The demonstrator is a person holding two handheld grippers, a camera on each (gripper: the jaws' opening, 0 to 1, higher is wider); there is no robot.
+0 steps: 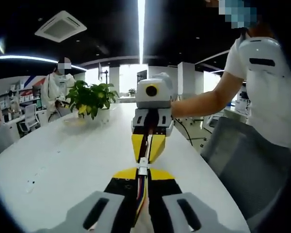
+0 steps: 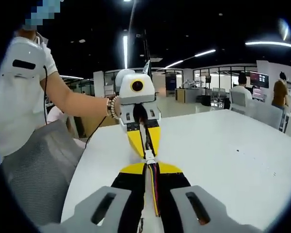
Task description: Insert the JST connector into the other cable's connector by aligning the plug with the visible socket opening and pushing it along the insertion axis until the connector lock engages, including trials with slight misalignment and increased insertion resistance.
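Left gripper view: both my hand-held grippers, left point(image 1: 141, 182) and right point(image 2: 150, 175), are clamped on cables, white connectors point(image 1: 143, 167) meeting nose-to-nose above the tabletop point(image 1: 63, 160); any tilt could jam the plug before locking.

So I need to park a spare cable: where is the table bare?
In the left gripper view, the white table is bare between the potted plant and the left hand-held gripper. In the right gripper view it is bare right of the right hand-held gripper. It is crowded where both meet at the white connector.
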